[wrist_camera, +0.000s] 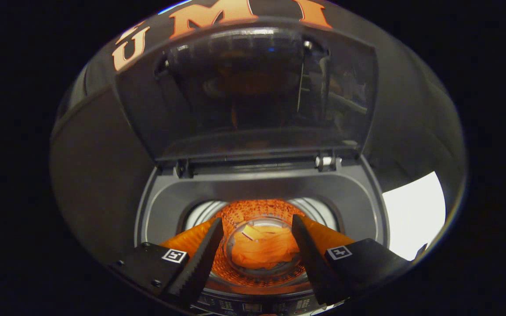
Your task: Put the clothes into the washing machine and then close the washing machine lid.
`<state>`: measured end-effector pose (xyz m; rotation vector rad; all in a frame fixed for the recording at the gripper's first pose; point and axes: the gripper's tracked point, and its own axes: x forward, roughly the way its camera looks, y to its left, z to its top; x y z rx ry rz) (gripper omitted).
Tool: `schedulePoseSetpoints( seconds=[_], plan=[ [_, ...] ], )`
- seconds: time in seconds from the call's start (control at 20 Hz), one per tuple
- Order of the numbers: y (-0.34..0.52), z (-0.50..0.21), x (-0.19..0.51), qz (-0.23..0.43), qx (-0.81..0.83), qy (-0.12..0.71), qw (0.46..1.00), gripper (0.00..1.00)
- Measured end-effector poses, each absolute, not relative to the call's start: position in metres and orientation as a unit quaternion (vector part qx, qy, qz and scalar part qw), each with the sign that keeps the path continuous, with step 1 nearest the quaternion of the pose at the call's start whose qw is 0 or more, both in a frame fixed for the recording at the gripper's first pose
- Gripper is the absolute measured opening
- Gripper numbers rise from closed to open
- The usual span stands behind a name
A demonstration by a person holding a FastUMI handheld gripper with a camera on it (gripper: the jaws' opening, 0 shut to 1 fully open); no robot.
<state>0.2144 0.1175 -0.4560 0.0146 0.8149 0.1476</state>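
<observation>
A top-loading washing machine (257, 191) stands open below me, its dark see-through lid (253, 92) raised upright behind the drum. An orange garment (264, 251) lies crumpled at the bottom of the drum (253, 210), seen between my fingers. My gripper (257, 228) hovers above the drum mouth, open, with nothing between its fingers. The left finger (200, 259) and right finger (308, 254) stand wide apart over the opening.
The lid's hinges (327, 162) sit at the back edge of the grey top frame. The control panel (253, 305) runs along the machine's front edge under my fingers. A bright white surface (415, 210) lies to the right of the machine.
</observation>
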Motion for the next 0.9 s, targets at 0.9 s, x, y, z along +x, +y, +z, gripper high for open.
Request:
schedulePoseSetpoints(
  seconds=[0.9],
  plan=[
    [0.154,-0.194,0.257,0.115,0.024,0.161,0.980,0.99]
  ],
)
